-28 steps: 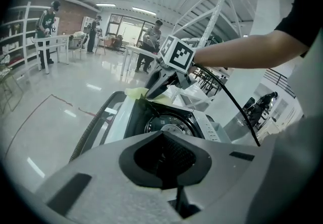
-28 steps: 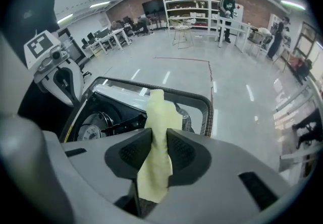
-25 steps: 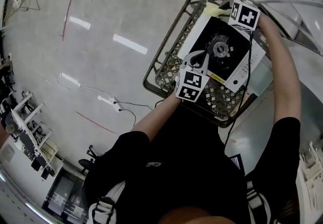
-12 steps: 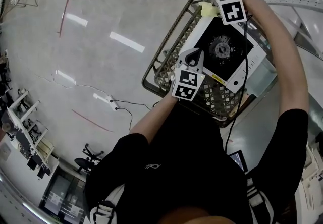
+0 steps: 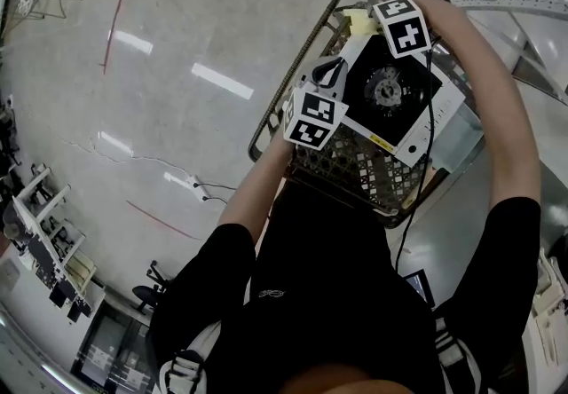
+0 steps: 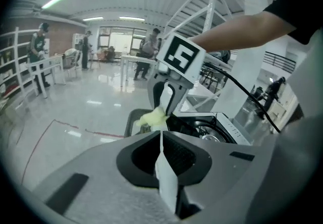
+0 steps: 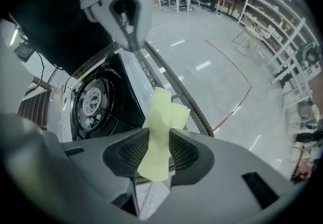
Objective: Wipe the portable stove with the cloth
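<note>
Cloth (image 7: 164,112) pinched in right gripper (image 7: 157,155), jaws just closing.

soft yellow cloth (image 7: 160,129); glossy floor (image 5: 186,19); metal wire basket (image 5: 368,172)

Wire basket (image 5: 286,86) rim hugs portable stove (image 5: 417,130) along left edge; tight gap there. Burner (image 5: 388,89) open from above. Black cable (image 5: 431,108) crosses stove's right side. Open floor (image 5: 177,46) left of basket.
</note>
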Demonstrator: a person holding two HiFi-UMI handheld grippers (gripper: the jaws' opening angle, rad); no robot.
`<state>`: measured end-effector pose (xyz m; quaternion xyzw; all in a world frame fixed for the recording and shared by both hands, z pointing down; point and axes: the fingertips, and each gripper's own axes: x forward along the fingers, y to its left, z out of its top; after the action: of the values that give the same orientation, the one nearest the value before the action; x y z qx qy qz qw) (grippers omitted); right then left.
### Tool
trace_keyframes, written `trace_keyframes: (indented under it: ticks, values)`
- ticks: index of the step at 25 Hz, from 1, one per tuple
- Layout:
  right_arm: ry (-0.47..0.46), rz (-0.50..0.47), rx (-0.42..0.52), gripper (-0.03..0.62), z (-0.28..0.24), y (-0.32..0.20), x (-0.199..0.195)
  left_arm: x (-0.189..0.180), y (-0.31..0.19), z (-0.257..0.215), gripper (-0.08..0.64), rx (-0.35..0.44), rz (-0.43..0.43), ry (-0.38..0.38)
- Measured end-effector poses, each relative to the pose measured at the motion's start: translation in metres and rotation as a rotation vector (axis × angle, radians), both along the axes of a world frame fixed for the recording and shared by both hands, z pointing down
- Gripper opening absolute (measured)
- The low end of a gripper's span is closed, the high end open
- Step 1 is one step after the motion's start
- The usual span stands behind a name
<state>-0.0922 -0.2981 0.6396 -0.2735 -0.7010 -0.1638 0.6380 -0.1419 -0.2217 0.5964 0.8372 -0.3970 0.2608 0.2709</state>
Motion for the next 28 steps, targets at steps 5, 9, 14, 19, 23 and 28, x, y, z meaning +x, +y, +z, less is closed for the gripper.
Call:
trace_keyframes:
  ticks: [5, 9, 14, 19, 23, 28]
  values:
    - [-0.057, -0.086, 0.077, 0.103, -0.006, 0.002, 0.000, 0.016, -0.095, -0.009, 0.192, -0.018, 0.337, 0.002]
    - [-0.110, -0.073, 0.113, 0.104, -0.004, 0.006, 0.004, 0.049, -0.091, 0.026, 0.233, -0.184, 0.614, -0.025]
    - [-0.158, -0.083, 0.170, 0.120, -0.006, 0.004, 0.002, 0.062, -0.088, 0.047, 0.232, -0.256, 0.687, -0.032]
    - [-0.265, 0.045, 0.252, 0.219, -0.012, -0.007, 0.003, 0.062, -0.086, 0.048, 0.230, -0.298, 0.644, 0.016]
    - [-0.452, 0.416, 0.272, 0.224, -0.037, -0.021, 0.010, 0.059, -0.086, 0.050, 0.230, -0.316, 0.564, 0.078]
    - [-0.922, 1.205, 0.236, 0.166, -0.090, -0.011, 0.028, 0.052, -0.083, 0.054, 0.230, -0.346, 0.420, 0.162]
